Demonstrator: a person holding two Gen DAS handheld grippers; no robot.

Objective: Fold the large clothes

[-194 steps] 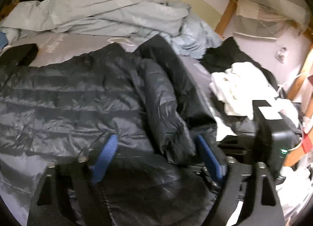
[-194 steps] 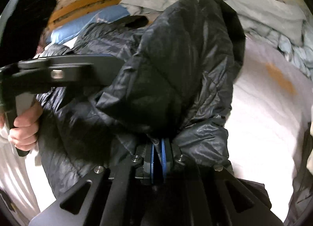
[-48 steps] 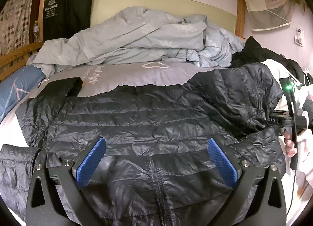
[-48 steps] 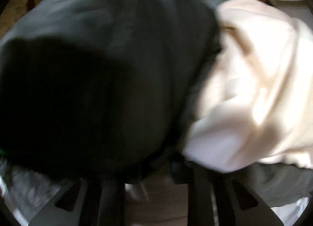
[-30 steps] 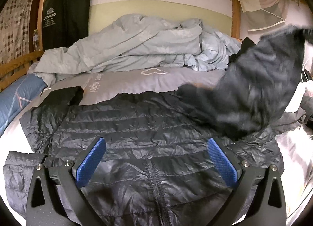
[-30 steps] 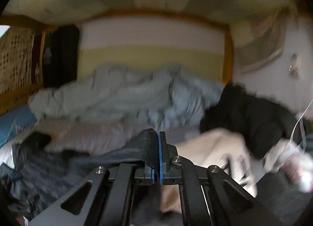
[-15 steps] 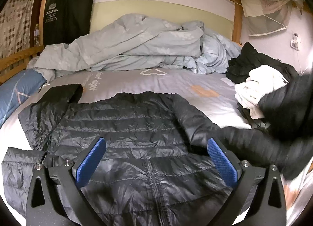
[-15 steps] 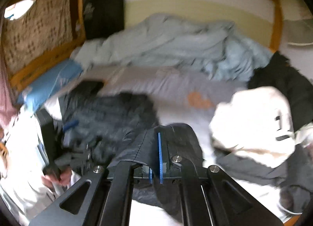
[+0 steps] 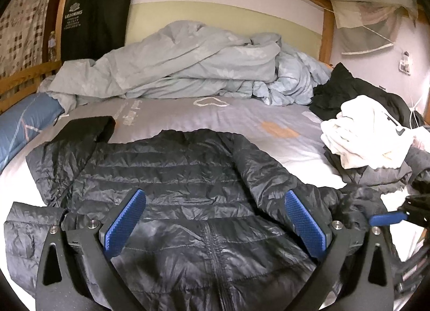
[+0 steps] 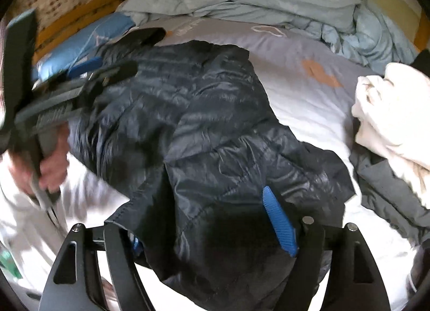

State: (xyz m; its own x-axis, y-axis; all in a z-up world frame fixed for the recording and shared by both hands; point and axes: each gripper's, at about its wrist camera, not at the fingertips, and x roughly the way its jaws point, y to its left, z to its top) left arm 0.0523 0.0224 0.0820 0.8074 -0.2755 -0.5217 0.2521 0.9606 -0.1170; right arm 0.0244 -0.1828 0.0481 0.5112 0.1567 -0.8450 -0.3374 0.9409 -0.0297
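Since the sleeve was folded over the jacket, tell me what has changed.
The right tongs swung the sleeve out to the right side of the black jacket, lowered it onto the bed, and have just been opening; the cuff lies loose between the pads. The left tongs stayed open over the hem; the duvet and white clothes are unchanged.

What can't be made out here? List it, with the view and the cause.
- Jacket hem and lower zip: left wrist view, cut off by the bottom edge behind the left gripper.
- Right gripper's left finger: right wrist view, covered by the sleeve draped between its open jaws, which have just been opening.
- Hand holding the left gripper: right wrist view, motion-blurred.
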